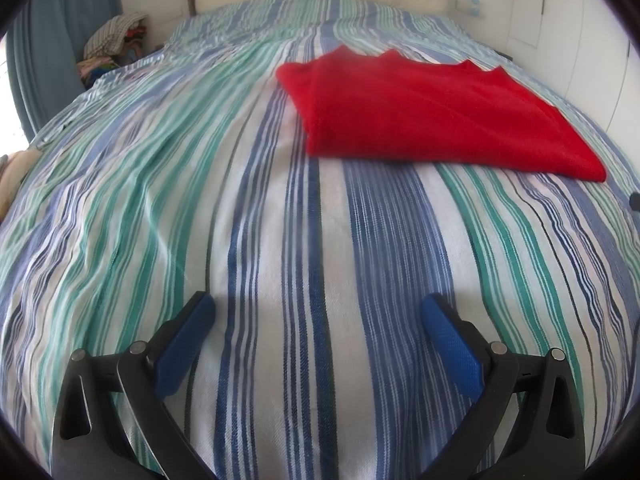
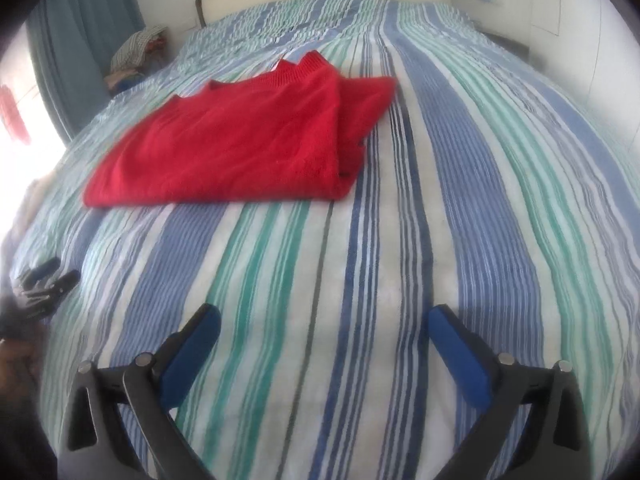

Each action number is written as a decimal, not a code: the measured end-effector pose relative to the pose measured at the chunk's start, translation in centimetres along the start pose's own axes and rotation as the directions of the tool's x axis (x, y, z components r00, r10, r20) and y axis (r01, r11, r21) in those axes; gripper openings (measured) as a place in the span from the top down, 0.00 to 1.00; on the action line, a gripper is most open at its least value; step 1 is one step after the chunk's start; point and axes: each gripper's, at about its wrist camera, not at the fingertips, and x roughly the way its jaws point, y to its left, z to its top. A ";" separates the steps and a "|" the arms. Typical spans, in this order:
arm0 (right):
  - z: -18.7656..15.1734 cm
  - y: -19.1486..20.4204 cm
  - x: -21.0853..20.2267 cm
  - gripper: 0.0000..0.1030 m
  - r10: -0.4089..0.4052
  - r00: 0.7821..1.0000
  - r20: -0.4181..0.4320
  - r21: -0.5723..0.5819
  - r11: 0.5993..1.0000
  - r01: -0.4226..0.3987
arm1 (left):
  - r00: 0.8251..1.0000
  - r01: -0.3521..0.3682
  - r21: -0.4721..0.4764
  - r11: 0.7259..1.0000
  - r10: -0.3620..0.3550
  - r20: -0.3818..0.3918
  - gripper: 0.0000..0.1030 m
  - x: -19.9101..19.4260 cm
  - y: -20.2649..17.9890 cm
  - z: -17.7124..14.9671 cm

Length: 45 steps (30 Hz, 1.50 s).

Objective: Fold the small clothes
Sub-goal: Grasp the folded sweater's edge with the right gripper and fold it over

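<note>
**Red sweater looks basically folded, both grippers backed off**

So the red sweater [image 1: 436, 116] is lying on the striped bedspread [image 1: 280, 240] of the bed, out past both tools and well apart from them. From the left wrist view it sits up and to the right; from the right wrist view, up and to the left. It's in a fairly tidy rectangle, ribbed edges stacked along the far side, and one layer sticks out a bit on the right in the right wrist view. I'd say the folding on this piece is done or nearly so; maybe that loose flap wants a tuck.

Left hand-held gripper [image 1: 318, 312] has its blue pads spread wide over bare bedspread, nothing between them. Right hand-held gripper [image 2: 324, 322] is the same: wide apart, empty.

Containers: none I can see. The closest thing is a pile of clothes [image 1: 116, 46] heaped beside the bed near the blue curtain [image 1: 60, 40], possibly more to fold. Can't tell what it's sitting on or in.
</note>
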 end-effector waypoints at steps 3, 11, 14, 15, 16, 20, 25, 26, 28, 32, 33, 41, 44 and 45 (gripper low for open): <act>4.5 -1.6 -0.5 0.01 0.031 0.997 0.078 0.057 0.998 -0.035 | 1.000 0.001 0.000 1.000 -0.001 0.000 0.00 -0.1 0.0 -0.1; 12.8 -7.1 7.0 0.19 0.174 0.981 0.088 0.409 0.892 -0.195 | 1.000 0.003 0.002 1.000 -0.003 -0.002 0.00 -0.1 0.0 -0.1; 13.3 -7.3 10.2 0.19 0.251 0.965 0.081 0.488 0.834 -0.258 | 1.000 0.005 0.004 1.000 -0.005 -0.006 0.00 0.1 -0.2 0.0; 13.4 -6.9 10.8 0.20 0.267 0.960 0.087 0.485 0.830 -0.275 | 1.000 0.006 0.004 1.000 -0.006 -0.007 0.00 0.1 -0.2 0.0; 13.5 -6.3 11.3 0.30 0.288 0.954 0.082 0.465 0.836 -0.292 | 1.000 0.006 0.004 1.000 -0.006 -0.008 0.00 0.1 -0.2 0.1; 13.8 -5.3 11.8 0.86 0.258 0.966 0.012 0.441 0.866 -0.237 | 1.000 0.007 0.003 1.000 -0.007 -0.008 0.00 0.2 -0.2 0.1; 16.7 -1.6 8.1 0.87 0.257 0.964 0.062 0.401 0.878 -0.260 | 1.000 0.005 0.005 1.000 -0.005 -0.010 0.00 0.2 -0.2 0.1; 17.7 0.1 7.3 0.87 0.265 0.962 0.065 0.373 0.888 -0.270 | 1.000 0.005 0.004 1.000 -0.005 -0.010 0.00 0.2 -0.2 0.1; 19.7 3.9 6.2 0.87 0.284 0.957 0.065 0.311 0.905 -0.290 | 1.000 0.007 0.003 1.000 -0.007 -0.009 0.00 0.2 -0.2 0.1; 22.2 12.8 6.9 0.87 0.322 0.947 0.016 0.217 0.923 -0.318 | 1.000 0.009 0.002 1.000 -0.009 -0.008 0.00 0.2 -0.2 0.1; 22.2 15.1 7.5 0.87 0.324 0.946 -0.003 0.187 0.930 -0.318 | 1.000 0.011 0.000 1.000 -0.011 -0.007 0.00 0.2 -0.2 0.1; 20.1 27.4 15.0 0.59 0.400 0.894 -0.203 0.055 0.916 -0.397 | 1.000 0.015 -0.004 1.000 -0.015 -0.006 0.00 0.2 -0.1 0.1; 19.1 26.5 15.3 0.52 0.659 0.731 -0.178 0.221 0.750 -0.623 | 1.000 0.014 -0.003 1.000 -0.014 -0.007 0.00 0.2 -0.2 0.1; 19.1 26.1 14.7 0.51 0.699 0.697 -0.160 0.229 0.714 -0.662 | 1.000 0.014 -0.003 1.000 -0.014 -0.007 0.00 0.2 -0.2 0.1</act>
